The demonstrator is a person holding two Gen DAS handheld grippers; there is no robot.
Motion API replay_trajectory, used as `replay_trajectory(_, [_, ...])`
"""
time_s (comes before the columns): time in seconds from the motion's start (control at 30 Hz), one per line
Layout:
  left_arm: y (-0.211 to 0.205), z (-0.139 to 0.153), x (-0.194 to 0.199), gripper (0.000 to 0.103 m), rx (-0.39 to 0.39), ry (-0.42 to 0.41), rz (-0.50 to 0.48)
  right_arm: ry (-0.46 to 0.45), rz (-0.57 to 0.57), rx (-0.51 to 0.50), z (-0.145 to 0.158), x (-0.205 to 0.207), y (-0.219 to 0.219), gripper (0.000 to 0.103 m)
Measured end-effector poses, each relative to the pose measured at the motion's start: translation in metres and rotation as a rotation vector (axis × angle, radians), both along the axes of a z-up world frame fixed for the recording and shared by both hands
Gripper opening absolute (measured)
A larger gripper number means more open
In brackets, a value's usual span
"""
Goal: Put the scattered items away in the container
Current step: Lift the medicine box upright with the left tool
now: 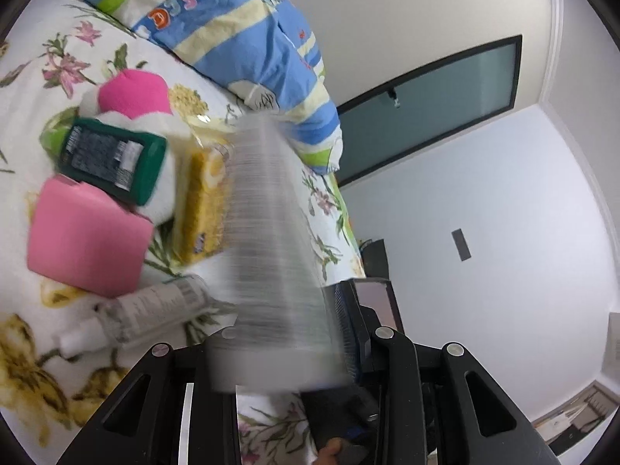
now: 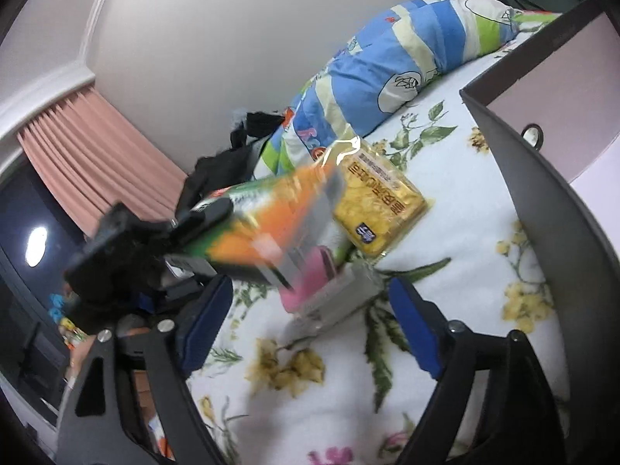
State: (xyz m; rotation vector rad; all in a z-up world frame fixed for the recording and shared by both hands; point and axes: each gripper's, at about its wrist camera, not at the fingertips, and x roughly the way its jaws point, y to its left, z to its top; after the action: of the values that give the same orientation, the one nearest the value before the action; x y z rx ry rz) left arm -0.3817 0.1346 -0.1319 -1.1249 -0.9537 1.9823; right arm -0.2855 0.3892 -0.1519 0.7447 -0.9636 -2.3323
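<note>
Gripping a blurred box, left fingers clench; right fingers spread empty.

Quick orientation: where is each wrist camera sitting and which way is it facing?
Left wrist: on the left gripper, shut on the box, facing across the bedspread toward the quilt; part of a hand shows below.
Right wrist: on the open right gripper, low over the bedspread, container at right.
Shared: yellow packet, quilt, box.
</note>
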Motion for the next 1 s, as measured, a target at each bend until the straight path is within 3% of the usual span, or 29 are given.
replay_trajectory(0.1, [-0.015,0.001,-0.002,0.03,0.023,0.02,-0.003,0.024,0.029,-0.135,0.002,0.0,0.005,0.085])
replay_trajectory(0.17, [-0.022,-0.002,-0.002,0.03,0.049,0.021,-0.011,0.011,0.03,-0.173,0.001,0.0,0.005,0.085])
replay_trajectory(0.27, [-0.025,-0.007,-0.003,0.031,0.031,0.008,-0.012,-0.025,0.001,-0.115,-0.002,-0.002,-0.002,0.085])
replay_trajectory(0.37, [-0.028,-0.011,0.001,0.03,0.035,-0.004,-0.021,-0.057,0.053,-0.159,-0.011,-0.009,-0.011,0.085])
replay_trajectory(0.57, [-0.038,-0.016,0.006,0.031,0.047,-0.02,-0.025,-0.1,0.121,-0.11,-0.022,-0.014,-0.023,0.085])
replay_trajectory(0.73, [-0.046,-0.018,0.009,0.03,0.022,-0.024,-0.019,-0.118,0.126,-0.039,-0.025,-0.015,-0.025,0.085])
replay_trajectory(0.87, [-0.047,-0.026,0.015,0.03,-0.036,-0.054,-0.043,-0.078,0.207,0.177,-0.017,-0.009,-0.048,0.093])
replay_trajectory(1.0, [-0.042,-0.038,0.021,0.03,-0.063,-0.081,-0.076,-0.048,0.292,0.267,-0.02,-0.002,-0.068,0.095])
